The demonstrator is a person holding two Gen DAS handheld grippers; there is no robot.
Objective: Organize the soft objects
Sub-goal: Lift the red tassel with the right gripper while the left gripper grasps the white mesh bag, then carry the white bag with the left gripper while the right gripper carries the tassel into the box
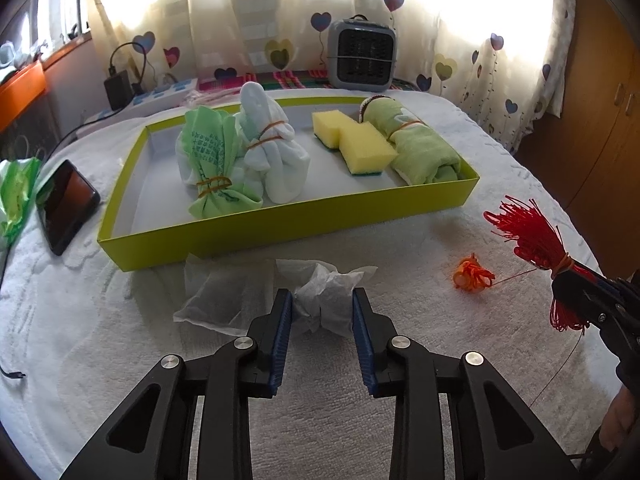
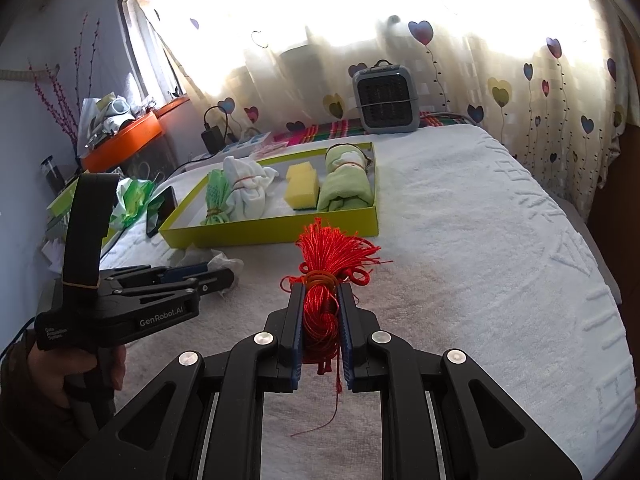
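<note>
A crumpled white tissue (image 1: 320,300) lies on the white bedspread in front of a yellow-green tray (image 1: 280,224). My left gripper (image 1: 322,308) is closed on it, both blue pads touching its sides. A flatter white sheet (image 1: 224,296) lies just left of it. My right gripper (image 2: 320,308) is shut on a red thread bundle (image 2: 324,264) bound with an orange band, held above the bedspread to the right. The tray holds a green cloth bundle (image 1: 208,168), a white cloth bundle (image 1: 272,152), yellow sponges (image 1: 360,140) and a rolled green towel (image 1: 420,148). A small orange thread bundle (image 1: 472,274) lies loose.
A black phone (image 1: 66,204) and a green plastic bag (image 1: 16,196) lie left of the tray. A grey heater (image 1: 360,54) stands behind it by the heart-print curtain, a charger (image 1: 118,88) at the back left. A wooden wardrobe (image 1: 600,100) stands on the right.
</note>
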